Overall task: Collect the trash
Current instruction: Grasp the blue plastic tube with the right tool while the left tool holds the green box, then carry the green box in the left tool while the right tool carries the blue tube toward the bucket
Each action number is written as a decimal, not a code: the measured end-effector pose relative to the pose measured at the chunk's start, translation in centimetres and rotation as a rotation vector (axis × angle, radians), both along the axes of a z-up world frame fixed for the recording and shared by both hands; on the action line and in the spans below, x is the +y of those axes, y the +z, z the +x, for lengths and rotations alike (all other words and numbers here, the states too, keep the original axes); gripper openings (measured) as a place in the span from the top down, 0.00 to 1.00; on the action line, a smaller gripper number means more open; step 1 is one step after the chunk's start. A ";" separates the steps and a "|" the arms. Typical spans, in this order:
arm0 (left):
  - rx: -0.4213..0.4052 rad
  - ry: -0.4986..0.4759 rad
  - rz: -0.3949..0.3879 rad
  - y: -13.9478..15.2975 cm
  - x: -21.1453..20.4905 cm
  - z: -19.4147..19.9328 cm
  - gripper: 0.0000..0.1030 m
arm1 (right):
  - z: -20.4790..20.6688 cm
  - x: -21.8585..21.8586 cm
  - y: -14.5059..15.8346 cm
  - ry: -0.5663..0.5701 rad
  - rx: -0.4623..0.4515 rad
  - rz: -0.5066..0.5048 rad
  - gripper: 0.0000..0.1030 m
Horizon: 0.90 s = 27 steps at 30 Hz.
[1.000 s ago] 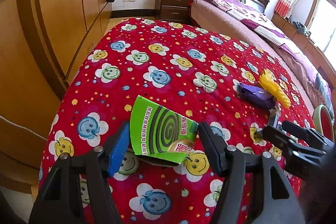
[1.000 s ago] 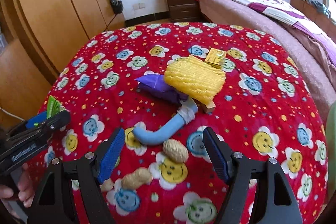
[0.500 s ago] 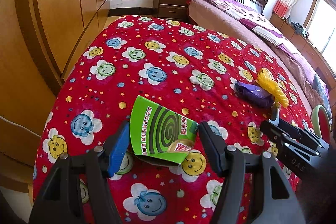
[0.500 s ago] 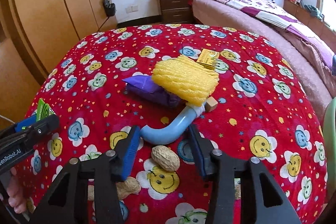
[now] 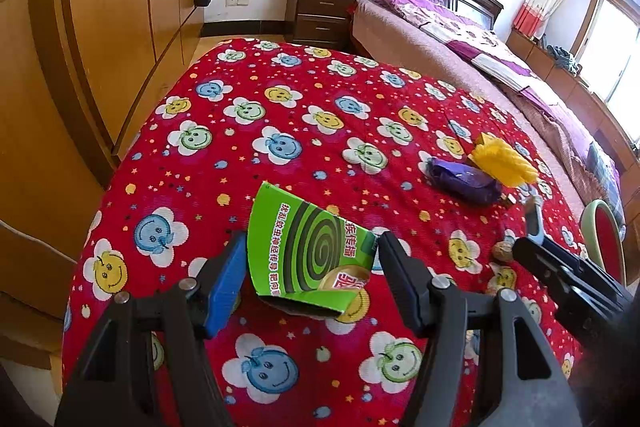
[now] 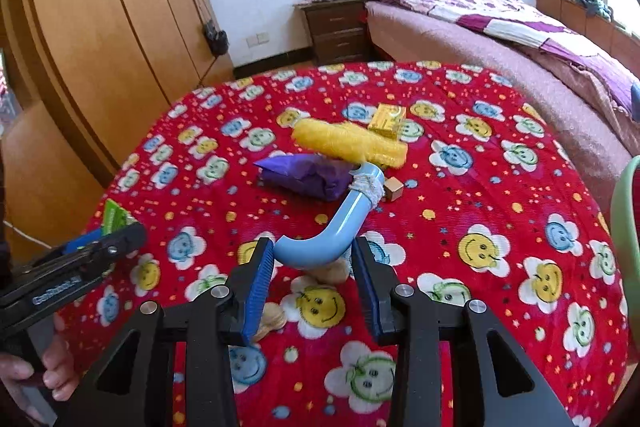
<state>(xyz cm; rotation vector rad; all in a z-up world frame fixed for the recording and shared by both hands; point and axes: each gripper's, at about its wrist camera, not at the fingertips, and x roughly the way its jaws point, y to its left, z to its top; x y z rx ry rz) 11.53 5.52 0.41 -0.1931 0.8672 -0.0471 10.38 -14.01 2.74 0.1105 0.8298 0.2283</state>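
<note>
My left gripper [image 5: 310, 267] is shut on a green mosquito-coil box [image 5: 308, 251] and holds it above the red smiley-face tablecloth [image 5: 280, 115]. My right gripper [image 6: 314, 263] is shut on the bent end of a light blue pipe [image 6: 332, 231] with white tape around it, lifted off the cloth. A purple wrapper [image 6: 308, 175], a yellow foam net [image 6: 348, 143] and a small gold box [image 6: 388, 117] lie beyond it. Peanuts [image 6: 332, 273] lie under the pipe. The left gripper and the green box [image 6: 114, 217] show at the left of the right wrist view.
A small wooden block [image 6: 394, 187] lies by the pipe's taped end. A green chair back [image 6: 624, 223] stands at the right. Wooden wardrobes [image 6: 100, 27] are on the left, a bed [image 6: 500, 27] and nightstand [image 6: 336, 27] behind the table.
My right gripper moved forward, closed on the blue pipe's bend and lifted it. My left gripper kept holding the green box and rose a little.
</note>
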 end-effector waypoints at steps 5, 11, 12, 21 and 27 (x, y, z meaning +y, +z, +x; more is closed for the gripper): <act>-0.012 -0.014 -0.008 0.7 -0.5 -0.6 0.36 | -1.9 -1.0 1.5 -0.014 -0.043 0.032 0.61; -0.024 -0.039 -0.018 1.6 -1.5 -1.3 0.36 | -3.6 -2.9 3.1 -0.044 -0.084 0.064 0.61; -0.026 -0.044 -0.019 1.7 -1.8 -1.4 0.36 | -4.0 -3.1 3.3 -0.049 -0.090 0.067 0.61; -0.047 -0.118 -0.053 3.4 -4.1 -2.5 0.36 | -7.1 -6.2 4.6 -0.110 -0.143 0.091 0.61; -0.056 -0.188 -0.064 4.4 -6.7 -3.2 0.36 | -8.9 -8.8 4.8 -0.161 -0.160 0.110 0.61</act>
